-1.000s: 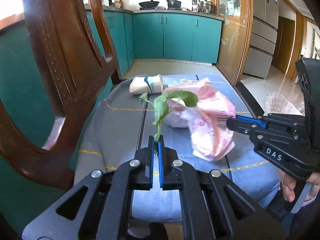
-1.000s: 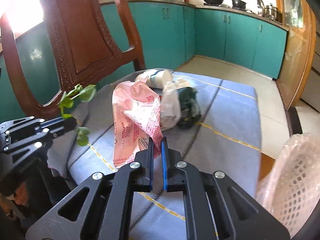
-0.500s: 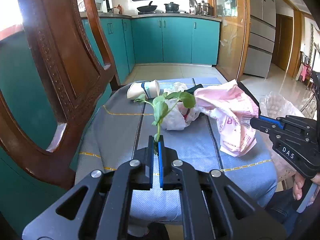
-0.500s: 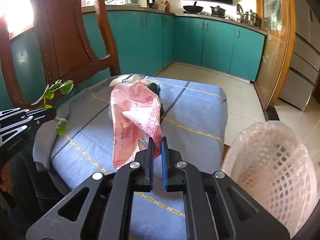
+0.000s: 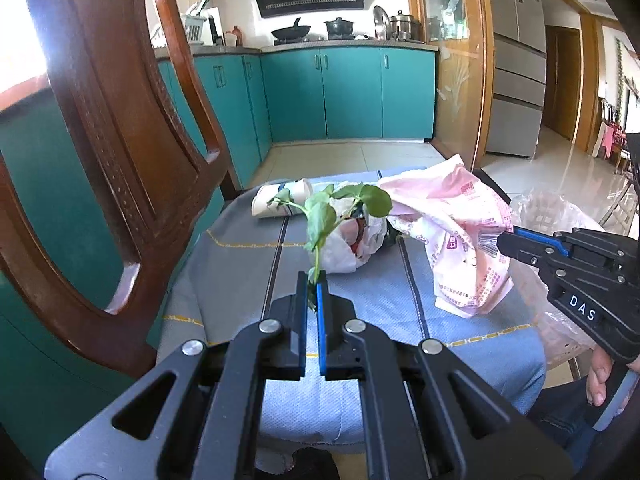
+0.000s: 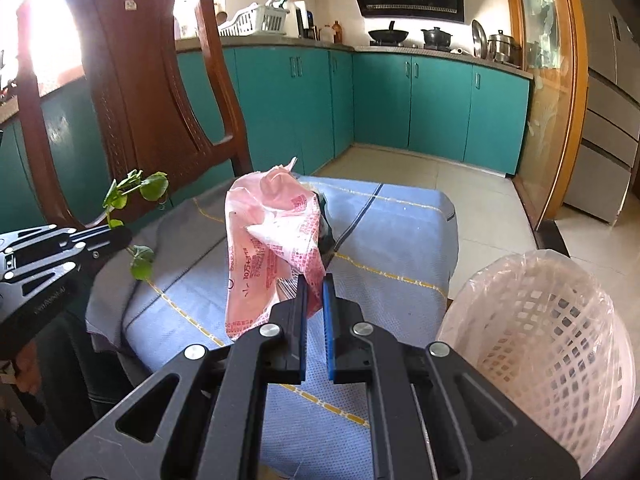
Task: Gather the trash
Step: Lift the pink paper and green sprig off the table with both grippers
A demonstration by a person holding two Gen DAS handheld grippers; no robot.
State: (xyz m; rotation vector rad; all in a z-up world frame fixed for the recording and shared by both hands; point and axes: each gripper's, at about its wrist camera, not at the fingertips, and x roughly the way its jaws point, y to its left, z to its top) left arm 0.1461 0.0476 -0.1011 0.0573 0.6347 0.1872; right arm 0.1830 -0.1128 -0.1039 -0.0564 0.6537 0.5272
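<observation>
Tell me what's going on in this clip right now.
A person with two handheld grippers is clearing trash off a cloth-covered table. The left gripper is shut on a leafy green sprig; the right gripper is shut on a crumpled pink plastic wrapper, held up beside the lined white basket. A tipped paper cup and a white bag are on the table.
</observation>
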